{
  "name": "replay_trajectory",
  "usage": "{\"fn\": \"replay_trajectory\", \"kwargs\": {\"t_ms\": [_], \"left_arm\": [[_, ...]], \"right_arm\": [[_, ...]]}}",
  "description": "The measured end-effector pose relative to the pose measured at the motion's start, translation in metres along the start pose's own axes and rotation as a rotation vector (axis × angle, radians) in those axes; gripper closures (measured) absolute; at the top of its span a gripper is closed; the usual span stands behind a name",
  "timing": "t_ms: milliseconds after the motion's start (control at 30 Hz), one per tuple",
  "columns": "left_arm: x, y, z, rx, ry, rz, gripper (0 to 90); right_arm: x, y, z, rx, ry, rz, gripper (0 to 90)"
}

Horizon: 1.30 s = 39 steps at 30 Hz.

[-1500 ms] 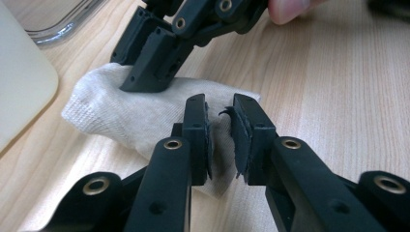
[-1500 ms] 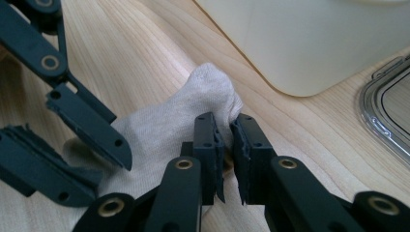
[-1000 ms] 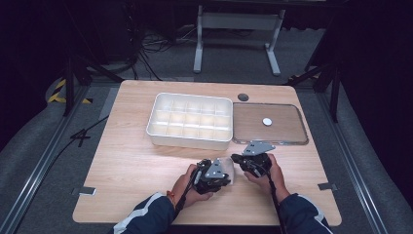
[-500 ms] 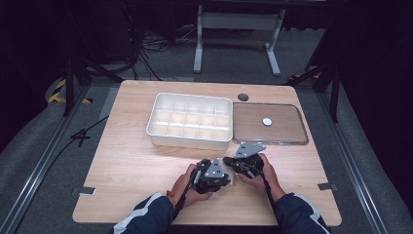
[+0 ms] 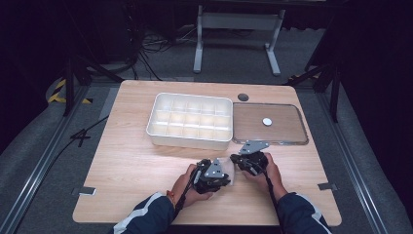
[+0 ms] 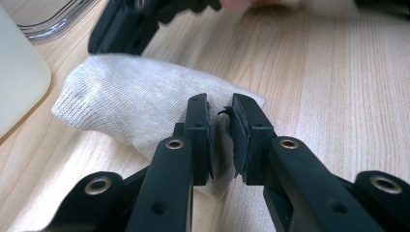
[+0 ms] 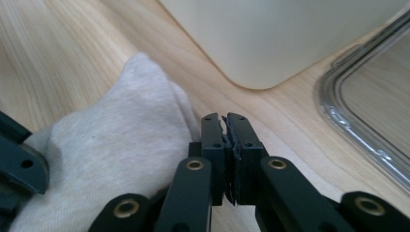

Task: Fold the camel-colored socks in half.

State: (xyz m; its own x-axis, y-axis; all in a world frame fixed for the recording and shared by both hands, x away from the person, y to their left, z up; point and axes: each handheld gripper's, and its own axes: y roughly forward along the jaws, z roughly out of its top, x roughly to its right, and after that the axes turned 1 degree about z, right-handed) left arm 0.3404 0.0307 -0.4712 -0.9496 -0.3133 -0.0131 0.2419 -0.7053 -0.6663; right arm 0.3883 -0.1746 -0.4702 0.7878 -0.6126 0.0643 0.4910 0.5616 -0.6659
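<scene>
So both grippers are down on the counter: left gripper fingers clamped on the beige sock, right gripper fingers clenched beside it.

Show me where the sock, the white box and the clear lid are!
sock (image 6: 140, 108), left gripper view, middle of its knit.
white box (image 5: 190, 141), high view, front wall.
clear lid (image 5: 271, 141), high view, front rim.
</scene>
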Motion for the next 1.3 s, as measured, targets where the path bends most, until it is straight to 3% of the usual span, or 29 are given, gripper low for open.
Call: {"fn": "replay_trajectory", "kwargs": {"t_ms": [100, 200, 267, 300, 333, 467, 533, 700, 867, 967, 1033, 1133, 1300], "left_arm": [[0.0, 0.0, 0.0, -0.004, 0.001, 0.0, 78.0], [0.0, 0.0, 0.0, 0.002, -0.002, -0.003, 78.0], [0.0, 0.0, 0.0, 0.006, -0.006, -0.005, 78.1], [0.0, 0.0, 0.0, 0.006, -0.006, -0.005, 78.1], [0.0, 0.0, 0.0, 0.003, 0.0, -0.002, 78.1], [0.001, 0.0, 0.0, -0.001, -0.005, 0.001, 78.2], [0.001, 0.0, 0.0, -0.009, 0.012, 0.006, 78.2], [0.0, 0.0, 0.0, -0.002, 0.008, 0.003, 78.2], [0.001, 0.0, 0.0, -0.004, 0.006, 0.005, 78.2], [0.002, 0.0, 0.0, -0.007, 0.007, 0.005, 78.2], [0.002, 0.0, 0.001, -0.01, 0.009, 0.009, 78.3], [0.001, 0.0, 0.0, -0.01, 0.014, 0.002, 78.2], [0.002, 0.0, 0.001, -0.01, 0.012, 0.008, 78.2]], "right_arm": [[0.001, -0.011, 0.003, 0.048, 0.004, -0.003, 86.6], [-0.003, -0.023, 0.008, 0.103, -0.014, 0.023, 86.1], [-0.01, -0.028, 0.01, 0.135, -0.038, 0.081, 85.0], [-0.01, -0.028, 0.01, 0.135, -0.038, 0.081, 85.0], [-0.017, -0.026, 0.01, 0.113, -0.07, 0.111, 85.4], [-0.021, -0.018, 0.007, 0.074, -0.072, 0.133, 85.9], [-0.021, -0.01, 0.002, 0.034, -0.078, 0.118, 86.4], [-0.019, -0.008, 0.0, 0.014, -0.088, 0.078, 86.9], [-0.016, -0.004, -0.002, 0.006, -0.061, 0.047, 88.1], [-0.016, 0.002, -0.005, -0.043, -0.091, -0.033, 89.4], [-0.014, 0.003, -0.008, -0.018, -0.06, -0.008, 89.4], [-0.013, 0.003, -0.007, -0.027, -0.07, -0.005, 89.3], [-0.01, 0.003, -0.008, -0.025, -0.044, 0.014, 89.1]]}}
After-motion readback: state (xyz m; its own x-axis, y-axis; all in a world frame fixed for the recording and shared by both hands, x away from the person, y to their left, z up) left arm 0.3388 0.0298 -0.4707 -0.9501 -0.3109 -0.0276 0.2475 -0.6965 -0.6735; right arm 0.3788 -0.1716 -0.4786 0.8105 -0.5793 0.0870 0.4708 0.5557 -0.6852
